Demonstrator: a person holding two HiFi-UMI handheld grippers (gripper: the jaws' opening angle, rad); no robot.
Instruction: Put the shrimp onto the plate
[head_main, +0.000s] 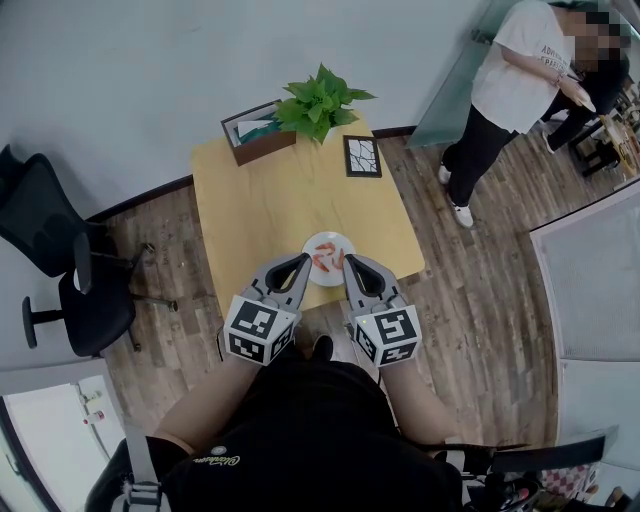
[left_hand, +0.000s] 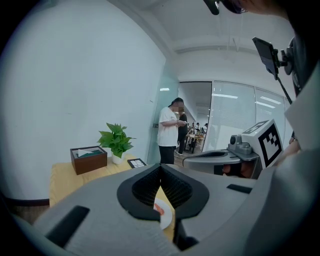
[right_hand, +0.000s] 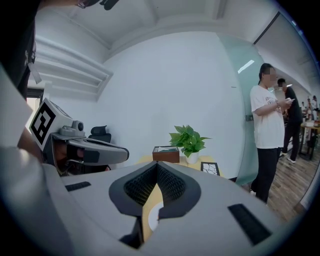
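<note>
Orange shrimp (head_main: 327, 262) lie on a small white plate (head_main: 314, 243) near the front edge of the wooden table (head_main: 270, 205). My left gripper (head_main: 302, 261) hovers at the plate's left side, my right gripper (head_main: 351, 262) at its right side. Both are shut with nothing between their jaws. In the left gripper view the plate (left_hand: 166, 215) and a shrimp (left_hand: 158, 209) show through the gap below the closed tips. In the right gripper view a sliver of the plate (right_hand: 152, 220) shows the same way.
At the table's back stand a potted plant (head_main: 320, 100), a brown tissue box (head_main: 255, 135) and a small framed picture (head_main: 362, 156). A black office chair (head_main: 60, 270) is to the left. A person (head_main: 510, 90) stands at the back right on the wood floor.
</note>
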